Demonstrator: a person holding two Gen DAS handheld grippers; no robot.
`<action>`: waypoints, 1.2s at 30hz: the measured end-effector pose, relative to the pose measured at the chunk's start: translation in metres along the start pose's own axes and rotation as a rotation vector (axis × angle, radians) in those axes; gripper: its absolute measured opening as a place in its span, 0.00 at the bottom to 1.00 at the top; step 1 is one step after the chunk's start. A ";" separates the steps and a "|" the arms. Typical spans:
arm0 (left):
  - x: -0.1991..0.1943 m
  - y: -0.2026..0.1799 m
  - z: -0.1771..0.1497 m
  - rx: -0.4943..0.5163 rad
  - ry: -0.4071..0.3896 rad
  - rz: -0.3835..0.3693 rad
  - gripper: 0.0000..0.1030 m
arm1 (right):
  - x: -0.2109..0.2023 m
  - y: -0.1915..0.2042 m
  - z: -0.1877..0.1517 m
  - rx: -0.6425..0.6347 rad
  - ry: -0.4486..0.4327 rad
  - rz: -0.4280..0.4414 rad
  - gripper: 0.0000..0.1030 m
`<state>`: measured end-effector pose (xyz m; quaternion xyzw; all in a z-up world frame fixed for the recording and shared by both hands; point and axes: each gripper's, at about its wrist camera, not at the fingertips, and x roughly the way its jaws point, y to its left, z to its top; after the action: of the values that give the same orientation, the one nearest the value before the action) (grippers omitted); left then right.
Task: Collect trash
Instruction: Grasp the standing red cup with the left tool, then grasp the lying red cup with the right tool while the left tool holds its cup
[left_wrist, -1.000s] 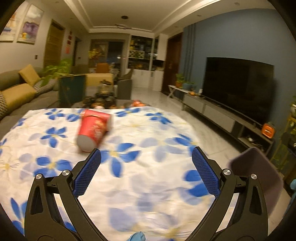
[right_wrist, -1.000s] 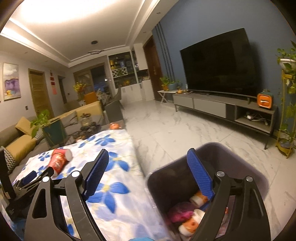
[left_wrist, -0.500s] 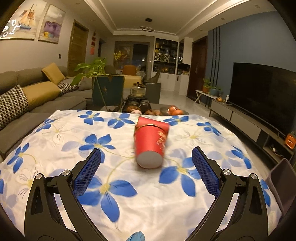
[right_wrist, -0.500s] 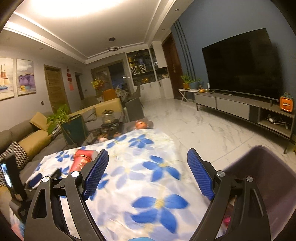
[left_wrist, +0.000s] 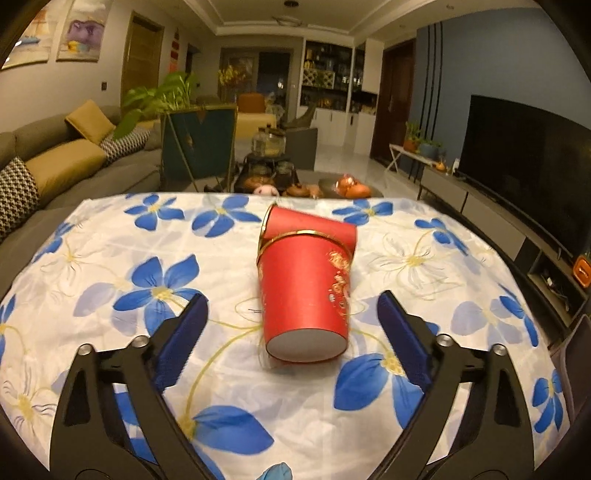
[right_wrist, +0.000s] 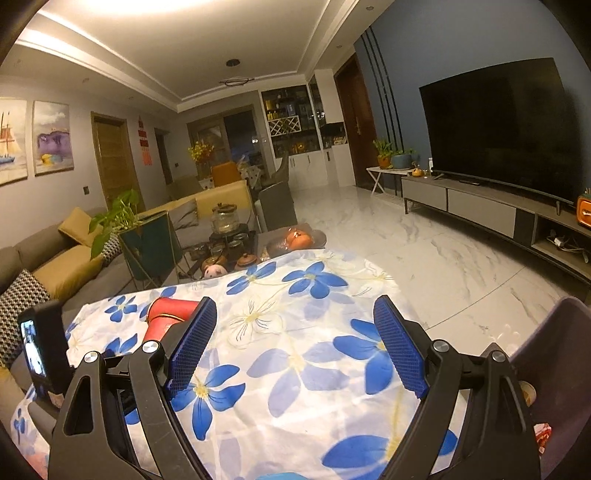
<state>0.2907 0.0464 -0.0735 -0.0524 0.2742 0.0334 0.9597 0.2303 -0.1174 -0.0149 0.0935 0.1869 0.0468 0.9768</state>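
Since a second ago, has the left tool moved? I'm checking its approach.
Yes. The left tool has closed in on the red cups, which now lie centred just ahead of its open pads, nearer than before against the flowered cloth.

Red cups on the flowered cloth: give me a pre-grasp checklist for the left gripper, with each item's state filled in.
1. Left gripper open wide enough for the cup: ok.
2. Near red cup lying on its side, base toward the gripper, lined up between the fingers: ok.
3. Fingers already around the cup: not ok, they sit short of its base.
4. Second red cup touching or nested with the first: cannot tell.
5. Right gripper open, clear of the cups: ok.
6. Trash bin in reach at the right: ok.
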 end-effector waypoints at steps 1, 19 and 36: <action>0.006 0.002 0.001 -0.006 0.023 -0.006 0.82 | 0.002 0.002 0.001 -0.004 0.002 0.000 0.82; 0.003 0.053 -0.006 -0.224 0.090 -0.161 0.53 | 0.050 0.042 -0.001 -0.050 0.114 0.063 0.82; -0.063 0.123 0.003 -0.291 -0.168 0.121 0.54 | 0.133 0.153 -0.019 -0.131 0.236 0.158 0.93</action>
<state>0.2273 0.1666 -0.0478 -0.1712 0.1877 0.1346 0.9578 0.3383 0.0527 -0.0487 0.0376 0.2890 0.1462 0.9454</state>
